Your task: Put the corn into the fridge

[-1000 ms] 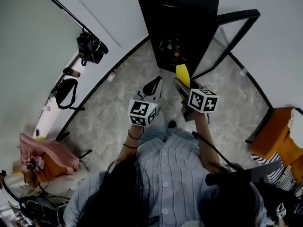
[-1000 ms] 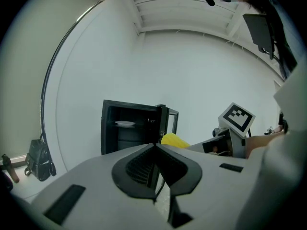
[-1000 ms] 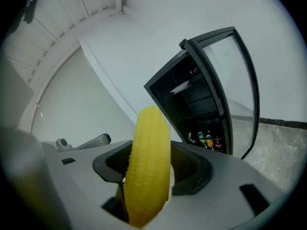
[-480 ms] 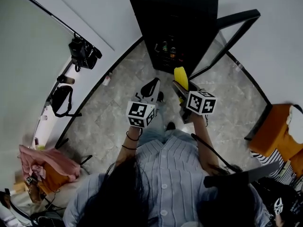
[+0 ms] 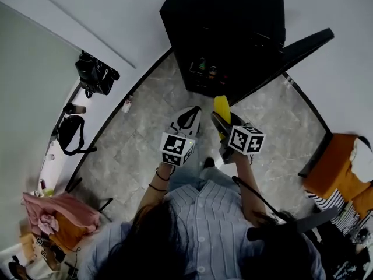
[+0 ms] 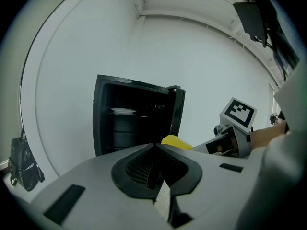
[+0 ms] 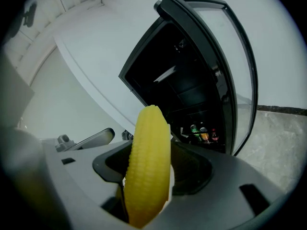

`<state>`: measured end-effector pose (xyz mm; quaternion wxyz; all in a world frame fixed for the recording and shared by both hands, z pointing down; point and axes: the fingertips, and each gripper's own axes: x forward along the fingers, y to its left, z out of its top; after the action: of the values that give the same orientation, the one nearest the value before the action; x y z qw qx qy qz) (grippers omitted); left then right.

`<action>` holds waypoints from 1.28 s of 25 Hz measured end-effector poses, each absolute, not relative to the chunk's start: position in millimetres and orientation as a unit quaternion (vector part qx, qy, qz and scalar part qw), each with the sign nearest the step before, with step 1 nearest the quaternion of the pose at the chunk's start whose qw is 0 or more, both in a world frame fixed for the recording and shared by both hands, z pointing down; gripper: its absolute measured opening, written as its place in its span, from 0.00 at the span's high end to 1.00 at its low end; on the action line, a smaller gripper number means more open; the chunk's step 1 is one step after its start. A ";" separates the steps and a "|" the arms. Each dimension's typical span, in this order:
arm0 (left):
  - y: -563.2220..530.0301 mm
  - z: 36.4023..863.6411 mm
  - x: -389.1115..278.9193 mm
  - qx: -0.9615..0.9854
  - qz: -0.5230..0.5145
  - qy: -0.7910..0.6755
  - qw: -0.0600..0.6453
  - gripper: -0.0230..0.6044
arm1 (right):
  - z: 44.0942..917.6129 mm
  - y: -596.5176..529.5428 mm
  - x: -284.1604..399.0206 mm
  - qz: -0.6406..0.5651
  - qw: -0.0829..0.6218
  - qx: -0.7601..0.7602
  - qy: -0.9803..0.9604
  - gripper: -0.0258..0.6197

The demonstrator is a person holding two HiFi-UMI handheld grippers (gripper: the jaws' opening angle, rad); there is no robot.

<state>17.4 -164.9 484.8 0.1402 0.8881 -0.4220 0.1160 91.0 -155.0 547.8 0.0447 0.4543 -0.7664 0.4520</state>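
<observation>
Clamped in the right claw (image 5: pixel 224 124), lower centre of the right gripper view: the corn (image 7: pixel 147 147), tip aimed at the open fridge (image 7: pixel 192 80) above. Likely light, stiff, ribbed, slightly slick; best gripped mid-length. Left claw (image 6: pixel 155 152) pressed together, empty.

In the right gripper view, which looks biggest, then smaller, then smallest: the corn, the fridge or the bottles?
1. fridge
2. corn, though nearness to the camera enlarges it
3. bottles
</observation>
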 end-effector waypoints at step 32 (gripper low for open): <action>-281.9 542.9 -11.6 0.898 0.115 -0.396 0.154 0.93 | 632.8 -342.4 81.0 0.404 0.118 0.498 -0.758 0.58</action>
<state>-11.6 -281.9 542.9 0.1537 0.8981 -0.3956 0.1151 81.0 -342.4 632.8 0.1180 0.4977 -0.7585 0.4038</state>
